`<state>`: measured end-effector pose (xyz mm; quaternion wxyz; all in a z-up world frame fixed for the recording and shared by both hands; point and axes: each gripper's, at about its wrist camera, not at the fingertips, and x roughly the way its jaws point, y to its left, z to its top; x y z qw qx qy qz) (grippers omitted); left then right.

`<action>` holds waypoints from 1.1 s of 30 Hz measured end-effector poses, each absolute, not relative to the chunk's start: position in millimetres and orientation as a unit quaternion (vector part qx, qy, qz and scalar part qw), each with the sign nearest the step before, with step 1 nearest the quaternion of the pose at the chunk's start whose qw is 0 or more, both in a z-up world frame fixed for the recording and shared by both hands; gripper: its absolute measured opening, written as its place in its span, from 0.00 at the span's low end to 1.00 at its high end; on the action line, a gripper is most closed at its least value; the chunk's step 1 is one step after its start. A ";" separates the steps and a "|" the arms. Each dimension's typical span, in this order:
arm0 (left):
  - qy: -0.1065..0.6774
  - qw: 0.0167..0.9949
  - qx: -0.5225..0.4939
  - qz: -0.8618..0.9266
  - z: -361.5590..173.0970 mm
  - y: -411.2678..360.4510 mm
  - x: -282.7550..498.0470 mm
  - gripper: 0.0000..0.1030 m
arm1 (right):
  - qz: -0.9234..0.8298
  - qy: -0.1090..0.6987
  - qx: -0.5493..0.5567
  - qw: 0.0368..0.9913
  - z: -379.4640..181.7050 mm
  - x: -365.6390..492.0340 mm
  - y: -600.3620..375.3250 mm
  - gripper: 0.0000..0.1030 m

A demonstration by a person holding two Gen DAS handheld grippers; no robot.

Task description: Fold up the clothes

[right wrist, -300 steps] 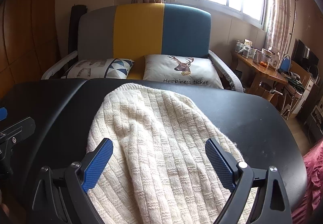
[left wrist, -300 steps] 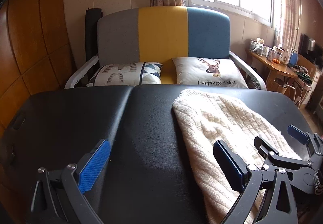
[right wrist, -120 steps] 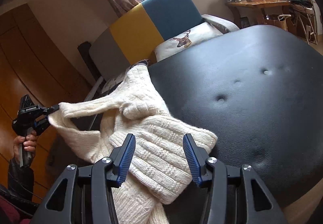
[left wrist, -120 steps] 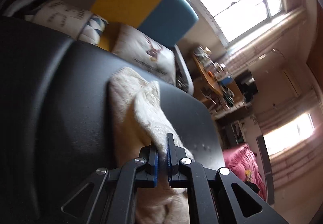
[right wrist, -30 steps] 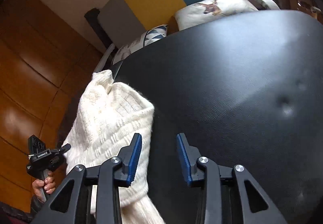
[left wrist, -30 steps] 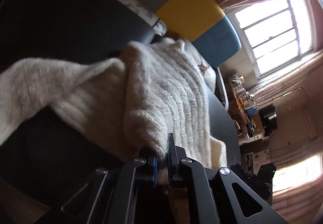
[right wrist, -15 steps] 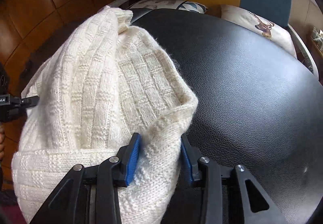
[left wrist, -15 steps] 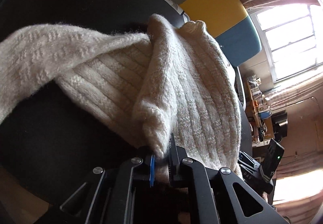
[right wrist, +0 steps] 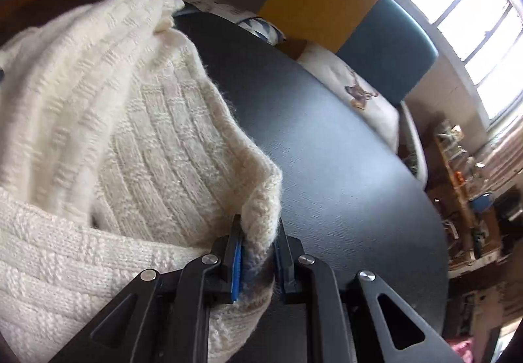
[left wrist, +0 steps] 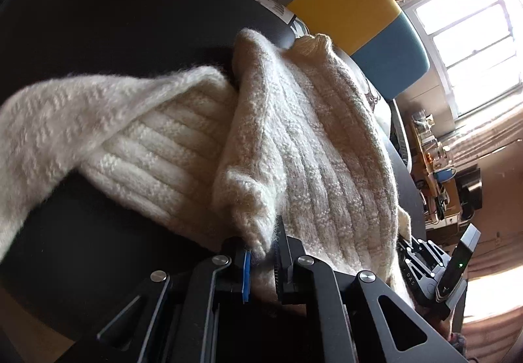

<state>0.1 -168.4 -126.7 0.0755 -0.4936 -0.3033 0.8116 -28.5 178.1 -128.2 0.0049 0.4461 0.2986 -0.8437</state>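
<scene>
A cream knitted sweater point(left wrist: 294, 140) lies bunched on the black padded table point(left wrist: 98, 20). In the left wrist view my left gripper point(left wrist: 261, 252) is shut on a corner of its ribbed hem, and one sleeve point(left wrist: 65, 121) trails off to the left. My right gripper point(right wrist: 258, 245) has its jaws closing on another corner of the sweater point(right wrist: 147, 140), with the knit squeezed between the blue pads. The right gripper's body point(left wrist: 434, 268) shows at the lower right of the left wrist view.
Behind the table point(right wrist: 343, 167) stands a sofa point(right wrist: 343, 10) with a grey, yellow and blue back and printed cushions point(right wrist: 356, 91). A window point(left wrist: 474, 46) and a cluttered wooden desk point(left wrist: 434, 167) are at the right. Wooden panelling lines the left wall.
The right gripper has swung onto the sweater's corner and its jaws have narrowed around the knit. The left gripper kept its hold on the hem and shifted a little closer to the cloth.
</scene>
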 end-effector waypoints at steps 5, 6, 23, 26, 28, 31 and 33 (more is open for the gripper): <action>-0.238 0.084 -0.496 0.830 -117.5 -142.3 -32.8 0.10 | -0.827 0.247 0.488 -0.129 -128.7 -39.0 284.9 0.14; -0.233 0.092 -0.498 0.830 -117.3 -139.9 -40.0 0.10 | -0.826 0.219 0.497 -0.151 -125.5 -37.7 307.8 0.15; -0.296 0.115 -0.494 0.809 -107.1 -150.8 -31.1 0.21 | -0.899 -0.071 0.428 0.065 -77.6 -2.2 257.4 0.24; -0.303 0.048 -0.485 0.819 -112.6 -194.0 0.2 0.21 | -0.889 -0.059 0.441 0.111 -93.2 -9.7 212.0 0.24; -0.282 -0.038 -0.468 0.836 -109.0 -231.1 20.2 0.21 | -0.885 -0.049 0.443 0.135 -98.6 -16.1 185.9 0.24; -0.245 -0.146 -0.448 0.847 -104.7 -279.6 42.4 0.30 | -0.882 -0.038 0.442 0.160 -100.4 -26.3 157.9 0.24; -0.212 -0.157 -0.435 0.861 -98.9 -287.7 48.2 0.33 | -0.877 -0.036 0.447 0.174 -100.3 -32.9 144.8 0.24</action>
